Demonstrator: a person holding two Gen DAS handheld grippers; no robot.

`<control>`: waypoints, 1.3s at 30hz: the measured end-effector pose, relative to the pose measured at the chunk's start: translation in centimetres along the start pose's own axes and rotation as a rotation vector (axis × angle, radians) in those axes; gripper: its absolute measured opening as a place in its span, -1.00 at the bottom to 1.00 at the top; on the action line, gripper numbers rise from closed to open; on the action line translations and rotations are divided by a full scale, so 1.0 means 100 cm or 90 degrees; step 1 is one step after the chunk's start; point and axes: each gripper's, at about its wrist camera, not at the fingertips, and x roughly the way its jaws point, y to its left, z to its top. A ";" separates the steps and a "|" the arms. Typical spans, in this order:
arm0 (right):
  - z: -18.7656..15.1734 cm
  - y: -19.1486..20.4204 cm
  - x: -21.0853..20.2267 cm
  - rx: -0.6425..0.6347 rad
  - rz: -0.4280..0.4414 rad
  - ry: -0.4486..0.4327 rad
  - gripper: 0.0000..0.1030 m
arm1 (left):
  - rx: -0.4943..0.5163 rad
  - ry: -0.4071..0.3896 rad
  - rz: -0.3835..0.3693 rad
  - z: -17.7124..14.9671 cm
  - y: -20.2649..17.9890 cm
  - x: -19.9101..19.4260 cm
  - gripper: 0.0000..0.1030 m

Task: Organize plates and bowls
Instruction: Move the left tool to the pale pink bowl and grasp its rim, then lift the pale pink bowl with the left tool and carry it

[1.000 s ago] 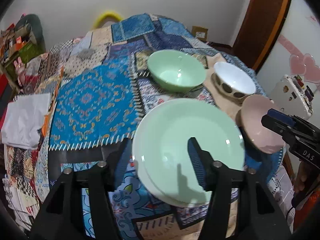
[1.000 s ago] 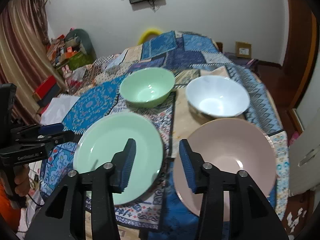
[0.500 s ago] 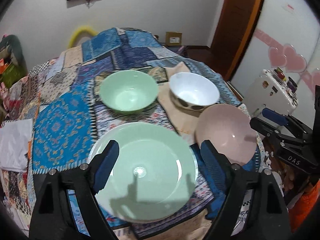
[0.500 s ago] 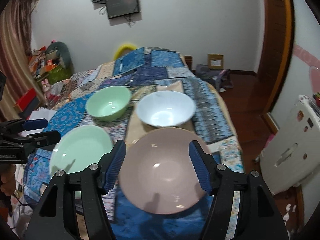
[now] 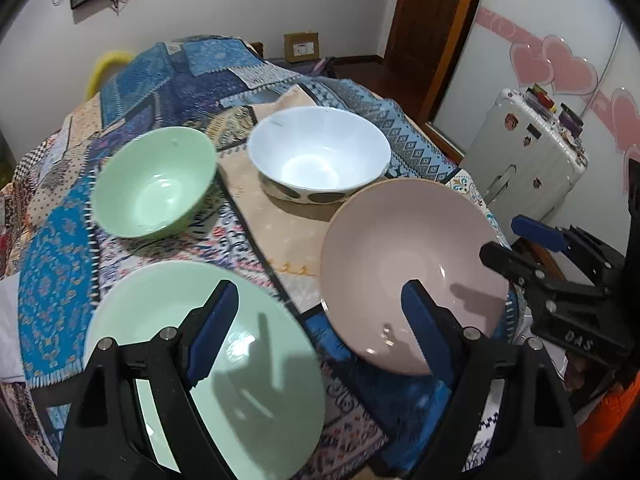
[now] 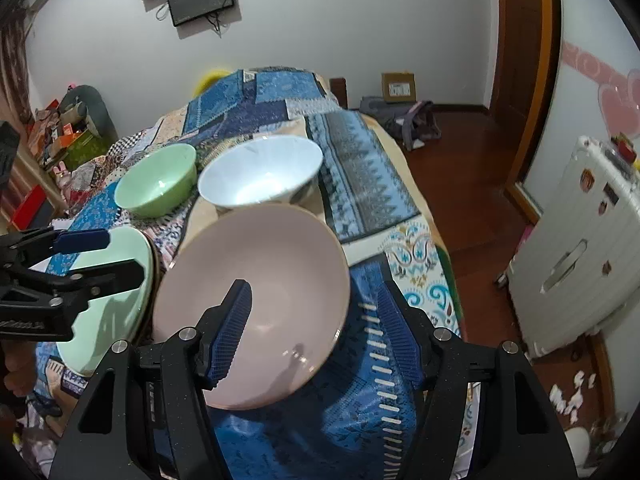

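- The left hand-held gripper (image 5: pixel 316 320) has its jaws spread wide with nothing between the blue pads; its left finger (image 5: pixel 212 328) hangs over the green plate and its right finger (image 5: pixel 424 328) over the near rim of the pink bowl.
- The right hand-held gripper (image 6: pixel 316 328) is also parted and grips nothing; its left pad sits above the inside of the pink bowl (image 6: pixel 256 292), its right pad outside the bowl's rim, so the near right edge of the bowl lies in the gap between them.
- In the left wrist view the right hand-held gripper shows at the right edge, just beside the pink bowl; in the right wrist view the left one shows at the left edge, over the green plate.
- The green plate (image 5: pixel 240 380) lies flat at the near left of the tabletop (image 6: pixel 360 184), just beside the pink bowl; whether they touch I cannot tell.
- The pink bowl stands upright at the near right corner, on a dark blue patch of the patchwork cloth (image 5: pixel 56 264).
- Behind it the white bowl (image 5: pixel 320 156) stands on a beige patch, its rim very close to the pink bowl's far rim.
- The green bowl (image 5: pixel 156 184) stands left of the white bowl, behind the green plate.
- A white suitcase (image 6: pixel 580 248) stands on the floor to the right of the tabletop.
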 end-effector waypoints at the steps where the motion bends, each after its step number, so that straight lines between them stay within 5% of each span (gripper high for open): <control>1: -0.002 -0.003 0.003 0.005 0.002 0.006 0.20 | 0.001 0.005 -0.002 0.002 -0.001 0.005 0.63; 6: -0.010 -0.012 0.014 0.027 0.016 0.024 0.20 | -0.002 0.031 -0.011 0.007 -0.002 0.032 0.53; 10: -0.015 -0.017 0.024 0.041 0.035 0.040 0.18 | -0.008 0.064 -0.021 0.009 -0.001 0.054 0.20; 14: -0.020 -0.018 0.031 0.047 0.051 0.056 -0.13 | -0.017 0.089 -0.035 0.008 0.000 0.070 -0.13; 18: -0.021 -0.019 0.036 0.053 0.074 0.068 -0.37 | -0.003 0.088 -0.043 0.007 -0.004 0.074 -0.24; 21: -0.022 -0.016 0.037 0.052 0.089 0.069 -0.58 | 0.004 0.097 -0.060 0.005 -0.008 0.078 -0.28; 39: -0.012 -0.009 0.023 0.050 0.063 0.061 -0.61 | 0.010 0.041 -0.056 0.005 -0.011 0.044 -0.36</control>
